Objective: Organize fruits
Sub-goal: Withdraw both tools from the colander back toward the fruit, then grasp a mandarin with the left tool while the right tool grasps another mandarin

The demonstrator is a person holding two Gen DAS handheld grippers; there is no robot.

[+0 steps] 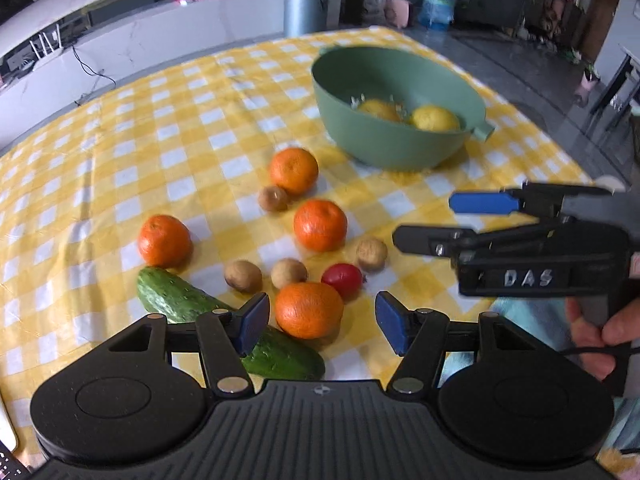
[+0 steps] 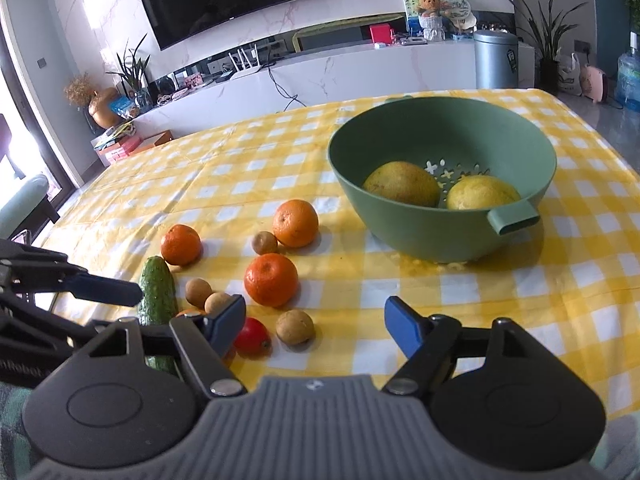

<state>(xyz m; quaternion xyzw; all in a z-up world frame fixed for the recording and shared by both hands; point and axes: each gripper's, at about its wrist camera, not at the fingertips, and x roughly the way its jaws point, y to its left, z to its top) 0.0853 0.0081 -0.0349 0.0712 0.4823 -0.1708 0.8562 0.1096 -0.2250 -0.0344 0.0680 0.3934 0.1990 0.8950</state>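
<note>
The left gripper [image 1: 320, 322] points steeply downward, its blue pads [image 1: 253, 322] spread apart with nothing pressed between them; the right gripper [image 2: 316, 326] tilts down less steeply, jaws likewise parted and gripping nothing; a bare hand [image 1: 592, 334] grasps the right gripper's handle from below.

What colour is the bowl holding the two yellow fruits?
Green; the bowl shows best in the right wrist view.

A yellow-and-white checked cloth [image 2: 520, 300], creased along its folds, covers the table. The green bowl [image 2: 400, 220] looks matt plastic, its base perforated. Oranges [image 1: 309, 310] show dimpled peel; the cucumber [image 1: 176, 298] is bumpy, the tomato [image 2: 251, 336] glossy. Behind, a brushed-metal bin [image 2: 496, 60].
</note>
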